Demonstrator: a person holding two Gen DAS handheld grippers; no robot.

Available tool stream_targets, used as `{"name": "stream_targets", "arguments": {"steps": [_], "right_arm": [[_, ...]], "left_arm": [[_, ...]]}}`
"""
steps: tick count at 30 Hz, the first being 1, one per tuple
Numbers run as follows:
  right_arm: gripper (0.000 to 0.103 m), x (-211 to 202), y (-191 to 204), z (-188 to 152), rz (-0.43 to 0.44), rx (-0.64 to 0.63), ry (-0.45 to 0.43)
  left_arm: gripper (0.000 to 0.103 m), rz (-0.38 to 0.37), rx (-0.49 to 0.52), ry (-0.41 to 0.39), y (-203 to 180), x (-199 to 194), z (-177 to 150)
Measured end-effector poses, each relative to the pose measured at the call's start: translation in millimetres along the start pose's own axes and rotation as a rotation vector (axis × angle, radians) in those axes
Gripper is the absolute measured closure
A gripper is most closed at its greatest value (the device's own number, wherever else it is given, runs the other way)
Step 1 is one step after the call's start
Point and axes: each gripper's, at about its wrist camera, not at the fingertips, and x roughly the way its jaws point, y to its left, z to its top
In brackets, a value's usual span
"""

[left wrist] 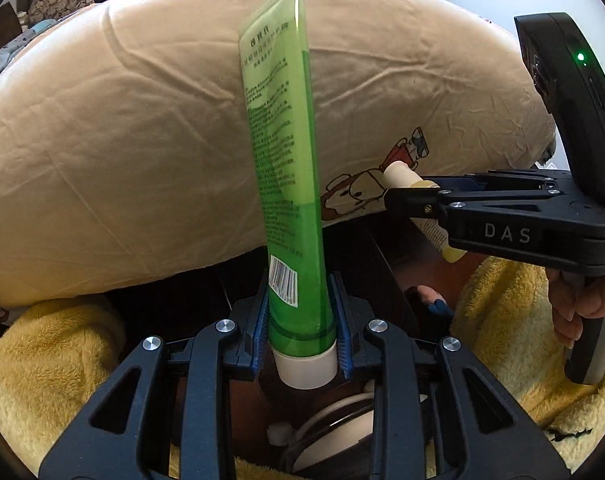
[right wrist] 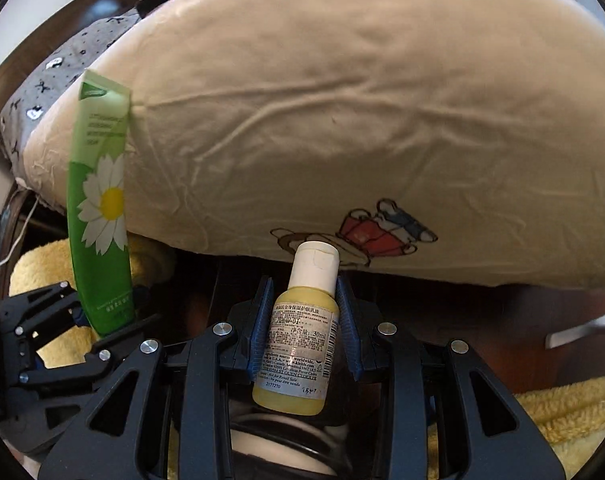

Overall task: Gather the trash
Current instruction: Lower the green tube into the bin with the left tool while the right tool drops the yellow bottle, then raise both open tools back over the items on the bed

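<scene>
Two grippers each hold one piece of trash in front of a big cream pillow.

In the left wrist view, the left gripper [left wrist: 302, 320] sits at the bottom middle and squeezes a tall green tube [left wrist: 286, 168] near its white cap [left wrist: 305, 368]; the tube stands straight up the middle of the frame, with its flat end near the top. The right gripper [left wrist: 406, 200] reaches in from the right side and pinches a small yellow bottle [left wrist: 402, 176], and a hand [left wrist: 582, 304] holds its handle. In the right wrist view, the blue pads [right wrist: 262, 320] press on both sides of the bottle at the bottom middle, cap up. The cream pillow [left wrist: 142, 140] fills the top of both views, and a fluffy yellow blanket [left wrist: 54, 344] lies below it.
</scene>
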Motion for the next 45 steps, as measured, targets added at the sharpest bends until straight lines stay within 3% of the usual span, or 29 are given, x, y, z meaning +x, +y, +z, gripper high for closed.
{"name": "stream_targets", "arguments": {"steps": [7, 11, 20, 25, 31, 40, 45], "right_arm": [[0.069, -0.8, 6.9, 0.4, 0.016, -0.014, -0.002], [0.069, -3.7, 3.5, 3.7, 0.002, 0.005, -0.005], [0.061, -37.5, -12.4, 17.8, -0.066, 0.051, -0.106], [0.049, -75.0, -9.7, 50.3, -0.087, 0.030, -0.244], [0.047, -96.3, -1.0, 105.2, -0.146, -0.041, -0.353], [0.047, -79.6, -11.3, 189.8, -0.210, -0.055, -0.361], [0.048, -65.8, -22.4, 221.8, -0.210, -0.038, -0.377]], "left_arm": [[0.076, -0.011, 0.014, 0.029, -2.6, 4.0, 0.1], [0.060, -0.012, 0.018, 0.027, -3.3, 5.2, 3.6], [0.046, 0.044, -0.008, -0.039, 14.5, -23.1, 14.3], [0.034, 0.096, -0.047, -0.145, 28.6, -55.6, 36.6], [0.030, 0.156, -0.076, -0.236, 48.0, -82.1, 74.1], [0.028, 0.070, -0.143, -0.261, 79.1, -72.7, 137.0], [0.028, 0.095, -0.106, -0.287, 79.9, -54.4, 176.1]]}}
